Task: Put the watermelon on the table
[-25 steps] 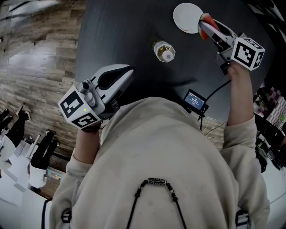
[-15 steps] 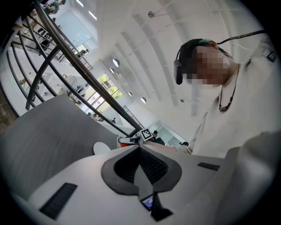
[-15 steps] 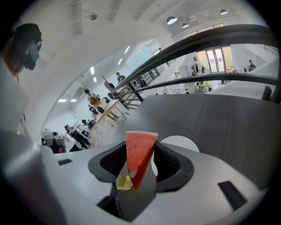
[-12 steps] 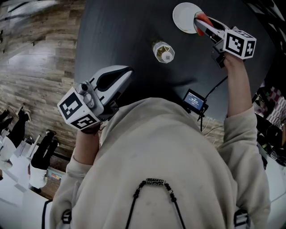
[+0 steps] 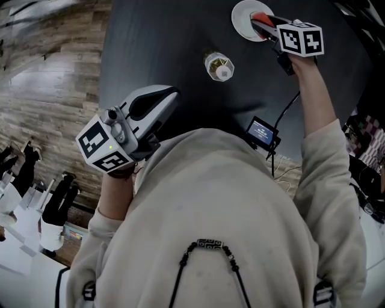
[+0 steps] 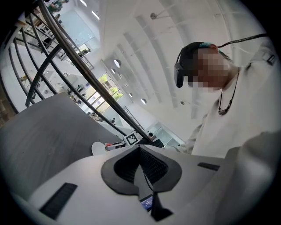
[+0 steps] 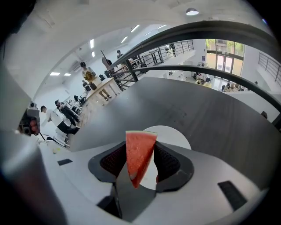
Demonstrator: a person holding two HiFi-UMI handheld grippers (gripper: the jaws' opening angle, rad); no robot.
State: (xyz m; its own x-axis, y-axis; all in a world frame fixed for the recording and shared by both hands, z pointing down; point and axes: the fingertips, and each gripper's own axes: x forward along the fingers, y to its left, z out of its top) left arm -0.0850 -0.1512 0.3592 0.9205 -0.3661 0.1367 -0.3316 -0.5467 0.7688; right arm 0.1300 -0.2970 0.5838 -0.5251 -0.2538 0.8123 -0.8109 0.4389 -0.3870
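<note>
A red wedge of watermelon (image 7: pixel 139 157) with a thin green rind on top is clamped between the jaws of my right gripper (image 7: pixel 141 159). In the head view that gripper (image 5: pixel 262 21) reaches over a white plate (image 5: pixel 243 19) at the far side of the dark table (image 5: pixel 162 48), with the watermelon (image 5: pixel 260 17) showing red at its tip. The plate (image 7: pixel 175 135) lies just beyond the slice in the right gripper view. My left gripper (image 5: pixel 157 103) is held back near the body, its jaws closed together with nothing between them (image 6: pixel 141 163).
A clear plastic bottle (image 5: pixel 219 66) with a white cap stands on the table left of the plate. A small device with a lit screen (image 5: pixel 262 132) and a cable sits by the near table edge. Wooden floor (image 5: pixel 48 90) lies to the left.
My right gripper has moved farther away and leftward with the watermelon, from beside the plate to over it. The left gripper has stayed where it was.
</note>
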